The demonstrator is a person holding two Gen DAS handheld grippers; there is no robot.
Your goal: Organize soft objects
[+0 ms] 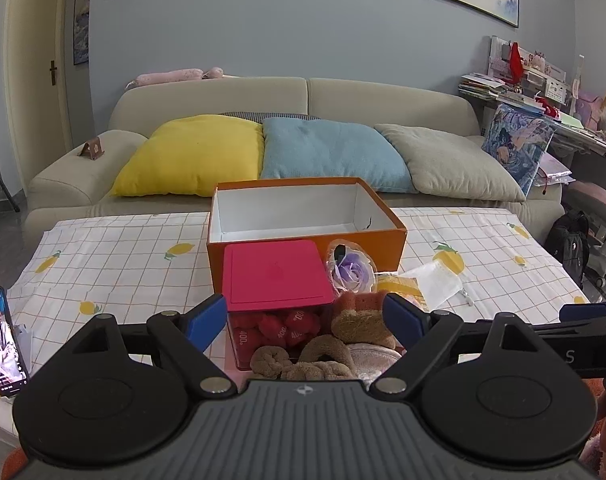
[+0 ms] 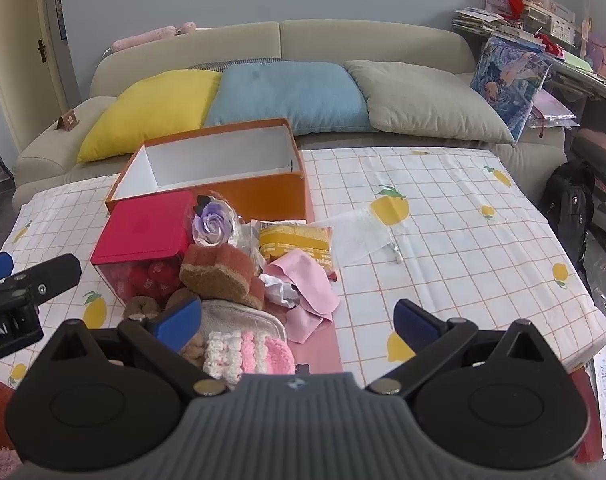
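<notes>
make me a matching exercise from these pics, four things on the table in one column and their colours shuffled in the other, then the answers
Things:
1. open cardboard box
2. lid of the clear container
3. artificial rose
4. folded cloth beside the sponge

Colours:
A. purple
B. pale pink
C. orange outside, white inside
D. deep pinkish red

Pairs: 1-C, 2-D, 3-A, 4-B
</notes>
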